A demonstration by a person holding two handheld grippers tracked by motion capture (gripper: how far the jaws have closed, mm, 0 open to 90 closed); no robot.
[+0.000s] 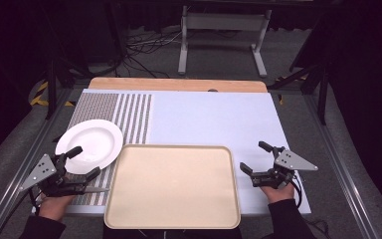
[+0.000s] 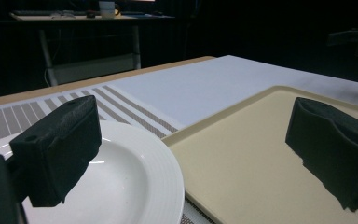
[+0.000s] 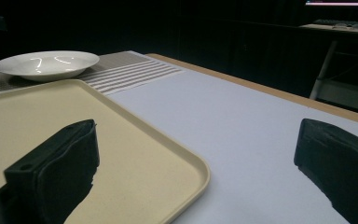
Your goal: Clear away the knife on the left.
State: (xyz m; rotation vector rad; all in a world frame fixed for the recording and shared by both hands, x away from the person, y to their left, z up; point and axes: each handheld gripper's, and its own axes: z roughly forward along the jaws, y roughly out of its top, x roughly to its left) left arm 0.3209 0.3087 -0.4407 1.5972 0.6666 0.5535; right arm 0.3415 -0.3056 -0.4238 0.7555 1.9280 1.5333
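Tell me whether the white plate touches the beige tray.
Cannot tell. In the high view the plate rim meets the tray corner, and the left gripper view shows them overlapping with no clear gap or contact.

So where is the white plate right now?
In the high view the white plate sits left on the striped mat, beside the beige tray, at the open left gripper.

White plate (image 1: 89,144) left of the tray (image 1: 172,186), plain beige tray, pale blue mat (image 1: 209,119) beyond the tray, grey-and-white striped mat section (image 1: 124,117) under the plate, black gripper jaws
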